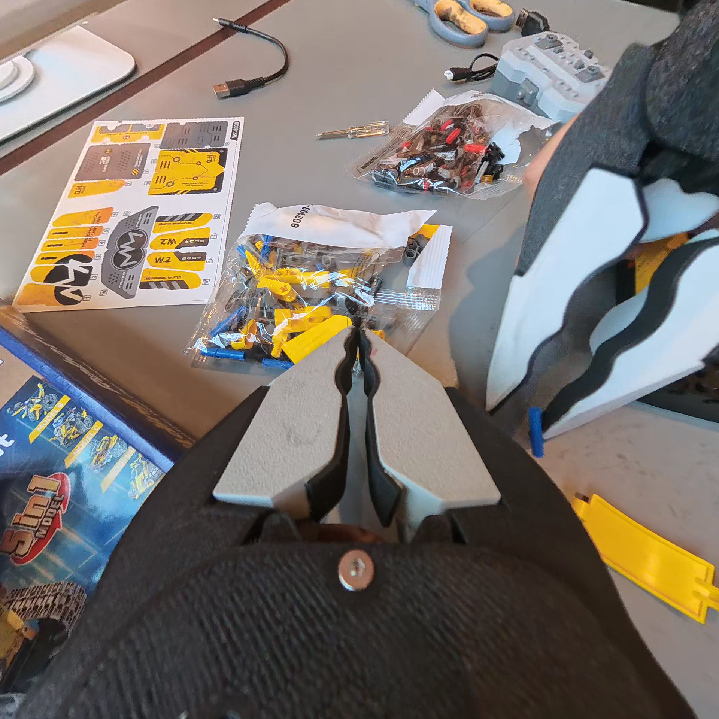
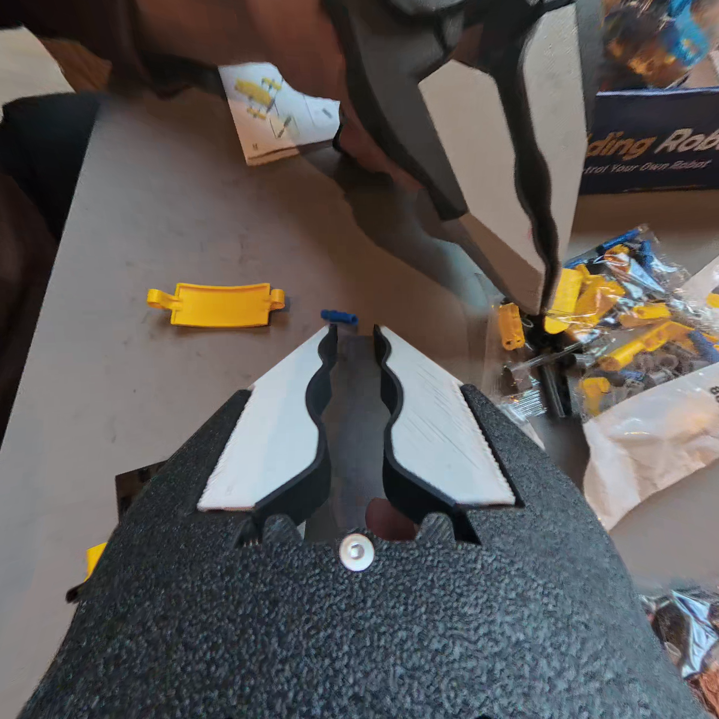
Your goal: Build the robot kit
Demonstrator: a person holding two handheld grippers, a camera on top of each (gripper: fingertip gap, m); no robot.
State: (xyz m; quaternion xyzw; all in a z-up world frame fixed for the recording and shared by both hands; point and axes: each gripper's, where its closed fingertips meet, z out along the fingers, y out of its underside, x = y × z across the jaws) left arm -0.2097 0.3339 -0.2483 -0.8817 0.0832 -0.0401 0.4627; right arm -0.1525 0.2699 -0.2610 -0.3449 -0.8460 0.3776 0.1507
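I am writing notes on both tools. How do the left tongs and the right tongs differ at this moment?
The left tongs are shut, the right tongs open with a clear gap. The left tongs pinch the clear bag of yellow and blue parts; the right tongs hold nothing, their tips right by a small blue pin on the grey table. Both have pale fingers with wavy black pads.

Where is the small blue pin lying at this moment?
The small blue pin lies on the grey table just beyond the open right gripper, right of the curved yellow panel.
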